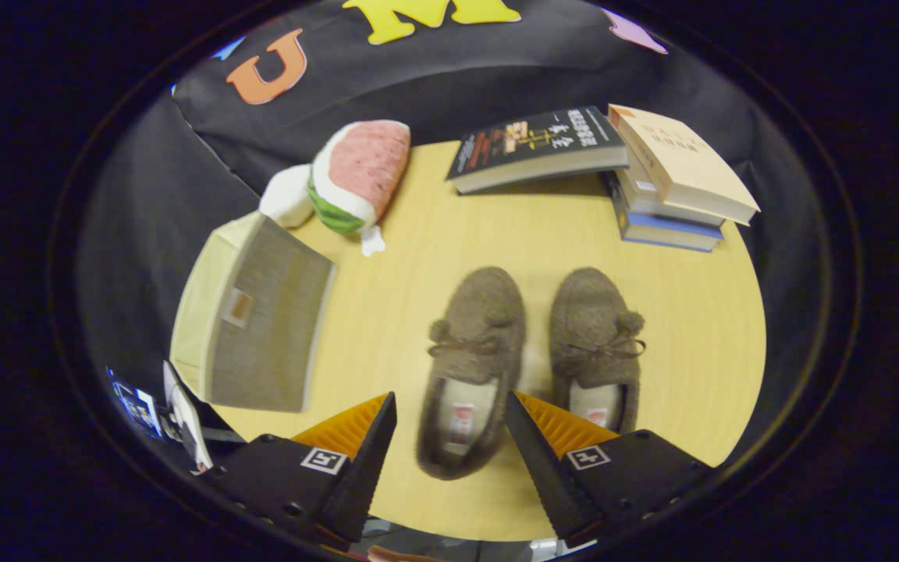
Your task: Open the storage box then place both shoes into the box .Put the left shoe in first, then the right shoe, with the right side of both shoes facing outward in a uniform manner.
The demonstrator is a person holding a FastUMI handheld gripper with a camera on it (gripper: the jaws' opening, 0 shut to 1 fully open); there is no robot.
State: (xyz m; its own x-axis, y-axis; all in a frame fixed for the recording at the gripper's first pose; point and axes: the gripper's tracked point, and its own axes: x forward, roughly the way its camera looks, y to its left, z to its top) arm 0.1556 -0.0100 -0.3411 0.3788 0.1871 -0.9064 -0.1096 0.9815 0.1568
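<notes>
The gripper (449, 421) hangs over the near edge of a round, pale wooden table (699, 343) with its two fingers spread wide and pressing on nothing. Seen between the fingers lies the heel end of a brown fuzzy slipper with a bow lace and a pale lining (471, 367), its toe pointing away toward the far side of the table; whether the fingers touch it cannot be told, though they appear to stand above and to either side of it. Just beside it on the right lies its twin, a second brown fuzzy slipper (595, 347), side by side with the first, its heel partly behind the right finger. Off to the left of the fingers, near the table's edge, stands the cream and grey fabric storage box (250, 316), its lid shut. Beyond it sits a watermelon-slice plush toy (356, 183), and at the far right a stack of books (637, 168).
</notes>
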